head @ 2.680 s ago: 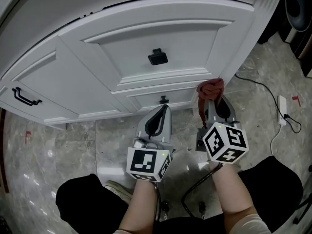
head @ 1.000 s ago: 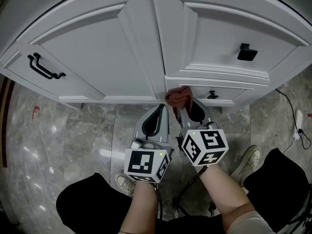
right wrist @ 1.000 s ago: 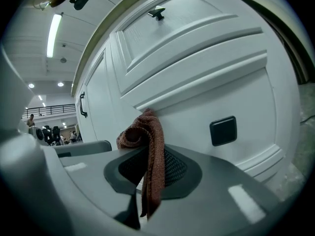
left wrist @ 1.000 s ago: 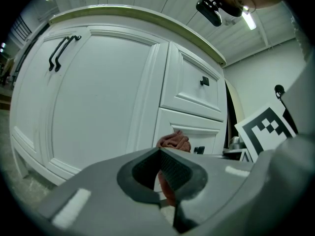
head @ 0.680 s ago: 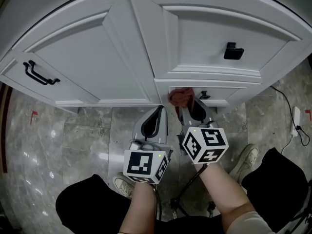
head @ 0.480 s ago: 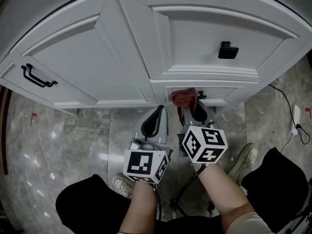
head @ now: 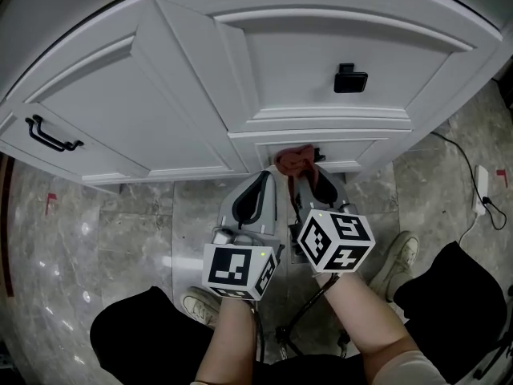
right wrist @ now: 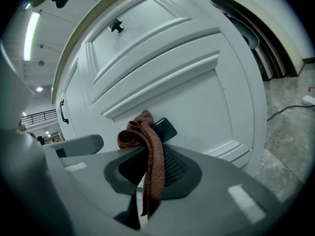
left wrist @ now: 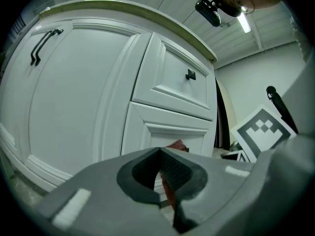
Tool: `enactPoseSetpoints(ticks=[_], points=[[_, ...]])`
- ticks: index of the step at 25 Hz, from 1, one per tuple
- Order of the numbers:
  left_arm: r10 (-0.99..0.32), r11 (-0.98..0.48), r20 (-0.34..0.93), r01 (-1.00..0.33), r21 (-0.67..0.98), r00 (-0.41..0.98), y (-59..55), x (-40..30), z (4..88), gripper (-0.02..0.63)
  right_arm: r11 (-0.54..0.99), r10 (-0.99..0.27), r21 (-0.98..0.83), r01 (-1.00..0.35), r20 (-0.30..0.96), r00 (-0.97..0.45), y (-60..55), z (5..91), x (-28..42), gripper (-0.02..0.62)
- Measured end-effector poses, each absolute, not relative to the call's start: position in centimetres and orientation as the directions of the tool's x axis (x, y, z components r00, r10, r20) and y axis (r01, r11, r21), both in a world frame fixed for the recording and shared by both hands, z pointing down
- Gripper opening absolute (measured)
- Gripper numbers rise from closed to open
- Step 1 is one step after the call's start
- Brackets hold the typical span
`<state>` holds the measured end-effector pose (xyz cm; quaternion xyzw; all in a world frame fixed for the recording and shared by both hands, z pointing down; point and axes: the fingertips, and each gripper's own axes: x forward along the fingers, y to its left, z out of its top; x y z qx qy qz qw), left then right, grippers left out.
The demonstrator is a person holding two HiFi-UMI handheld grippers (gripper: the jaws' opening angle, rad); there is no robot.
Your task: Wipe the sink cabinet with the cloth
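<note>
The white sink cabinet (head: 304,62) fills the top of the head view, with panelled doors and drawers. A reddish-brown cloth (head: 293,160) is bunched at the tip of my right gripper (head: 301,175), which is shut on it and presses it against the small lower drawer front (head: 361,149), beside a small black knob (right wrist: 163,129). In the right gripper view the cloth (right wrist: 147,151) hangs down between the jaws. My left gripper (head: 258,189) sits just left of it, shut with nothing in it, a little back from the cabinet base.
A black bar handle (head: 50,135) is on the left door and a black square knob (head: 350,79) on the upper drawer. The floor is grey marble tile (head: 120,239). A white power strip with a cable (head: 479,191) lies at the right. My shoes (head: 398,259) are below.
The cloth and right gripper slid from the right end of the cabinet base to the left, then a little right, onto the small lower drawer. The left gripper stayed in place.
</note>
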<state>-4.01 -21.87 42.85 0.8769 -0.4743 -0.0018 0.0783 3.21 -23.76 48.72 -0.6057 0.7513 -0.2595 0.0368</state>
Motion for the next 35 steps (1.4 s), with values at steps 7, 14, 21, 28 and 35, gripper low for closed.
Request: enactPoseSetpoints(ticks=[7,14,21,28,35], points=[[-0.817,-0.562,0.059,-0.814,0.145,0.574,-21.6,-2.3,42.4,0.000,0.151,-0.948,-0.366,-0.918,0.210,-0.240,-22.3,46.9,4.7,0.081],[-0.799,-0.586,0.066,-0.799,0.136,0.598,-21.1,-0.5,42.6,0.000,0.077,-0.966,-0.340,-0.937,0.206,-0.154,-22.2,47.5,8.0,0.081],[-0.796,-0.590,0.068,-0.796,0.136,0.602,-21.2,0.5,42.5,0.000,0.047,-0.969,-0.352,-0.935,0.210,-0.128,-23.0,47.4,9.4,0.080],[-0.799,-0.585,0.080,-0.800,0.134,0.597,-21.6,1.1,42.9,0.000,0.056,-0.968,-0.349,-0.935,0.211,-0.137,-23.9,47.1,10.4,0.081],[-0.793,-0.592,0.075,-0.794,0.137,0.605,-21.8,2.5,42.8,0.000,0.030,-0.973,-0.327,-0.945,0.207,-0.103,-23.5,46.6,13.0,0.081]])
